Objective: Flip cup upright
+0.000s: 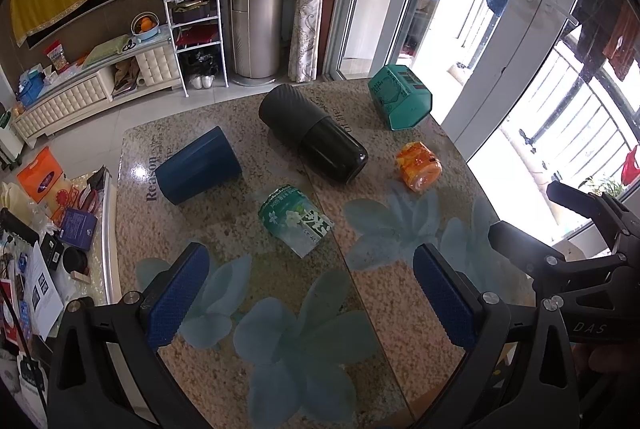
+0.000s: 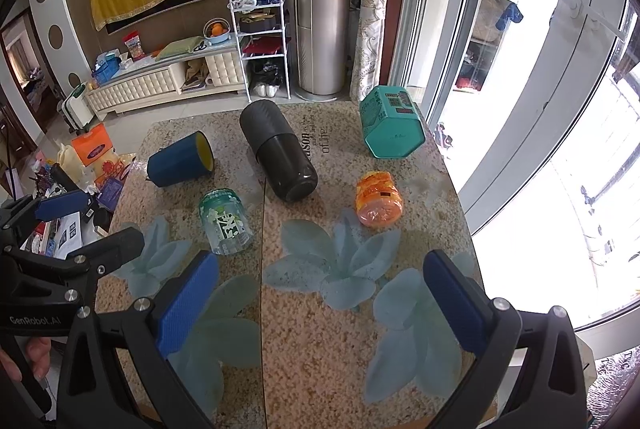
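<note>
A dark blue cup (image 1: 198,165) with a yellow inside lies on its side at the far left of the table; it also shows in the right wrist view (image 2: 180,160), mouth turned right. My left gripper (image 1: 312,293) is open and empty, hovering over the table's near part, well short of the cup. My right gripper (image 2: 320,301) is open and empty over the near right part. Each gripper shows at the edge of the other's view: the right one (image 1: 560,217), the left one (image 2: 80,225).
A large black flask (image 1: 316,139) lies on its side mid-table. A green jar (image 1: 296,219), an orange jar (image 1: 418,167) and a teal hexagonal tin (image 1: 400,101) also lie there. The granite-pattern table (image 1: 400,301) ends at a window on the right; clutter lies left.
</note>
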Demonstrator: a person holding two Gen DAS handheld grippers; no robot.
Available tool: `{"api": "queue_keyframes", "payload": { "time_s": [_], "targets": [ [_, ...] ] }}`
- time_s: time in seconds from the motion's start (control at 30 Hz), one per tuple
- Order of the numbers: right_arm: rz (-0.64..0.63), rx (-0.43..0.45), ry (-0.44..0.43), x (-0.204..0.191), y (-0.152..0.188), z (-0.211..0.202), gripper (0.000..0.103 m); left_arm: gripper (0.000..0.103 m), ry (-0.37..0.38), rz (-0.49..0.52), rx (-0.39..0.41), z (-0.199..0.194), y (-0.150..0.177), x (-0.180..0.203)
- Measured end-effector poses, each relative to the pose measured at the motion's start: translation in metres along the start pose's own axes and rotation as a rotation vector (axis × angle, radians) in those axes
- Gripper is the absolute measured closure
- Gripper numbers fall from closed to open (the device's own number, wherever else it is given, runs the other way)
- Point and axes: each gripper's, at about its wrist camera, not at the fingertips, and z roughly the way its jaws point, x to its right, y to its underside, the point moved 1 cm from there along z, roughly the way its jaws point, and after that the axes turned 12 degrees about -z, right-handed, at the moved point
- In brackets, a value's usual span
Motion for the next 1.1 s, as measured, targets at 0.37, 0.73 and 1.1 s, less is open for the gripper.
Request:
{"api": "queue_keyframes", "payload": {
  "time_s": [0.37,0.73,1.1],
  "targets": [
    [0.003,-0.001,-0.005,0.0012,0.0015,-0.0021,0.0,0.0,0.0,0.0,0.0,-0.0005,0.0006,0.0004],
    [0.007,-0.008,-0.008,0.0001,0.003,-0.0031,0.0,0.0,0.005,-0.012,-0.013,-0.0022,0.0033,-0.0004],
    [0.013,-0.042,-0.015,0.0092,0.0023,0.0045,0.0,0.0,0.017,-0.026,-0.041,0.005,0.0035,-0.0008]
  ]
}}
